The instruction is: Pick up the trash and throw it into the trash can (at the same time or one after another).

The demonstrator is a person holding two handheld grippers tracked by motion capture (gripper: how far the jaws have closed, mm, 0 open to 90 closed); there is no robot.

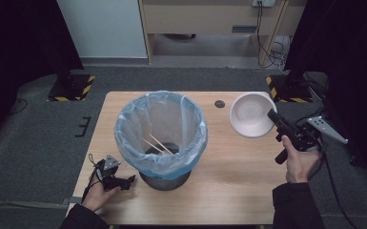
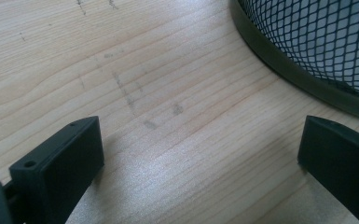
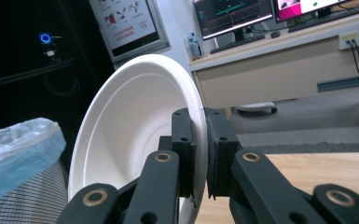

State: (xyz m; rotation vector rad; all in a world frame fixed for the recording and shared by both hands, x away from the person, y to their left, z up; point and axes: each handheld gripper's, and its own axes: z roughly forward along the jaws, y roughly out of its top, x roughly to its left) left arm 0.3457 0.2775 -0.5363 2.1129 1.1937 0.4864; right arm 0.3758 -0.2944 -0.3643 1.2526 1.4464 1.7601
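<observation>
A white paper bowl is tilted up off the table at the back right, and my right gripper is shut on its rim. In the right gripper view the bowl stands on edge with its rim pinched between the jaws of that gripper. A black mesh bin lined with a blue bag stands mid-table, with two wooden chopsticks inside. My left gripper rests open on the table by the bin's base, jaws wide apart over bare wood.
The wooden table has a small dark disc near its back edge. Black stands with hazard-striped bases flank the far corners. Cables trail off the right side.
</observation>
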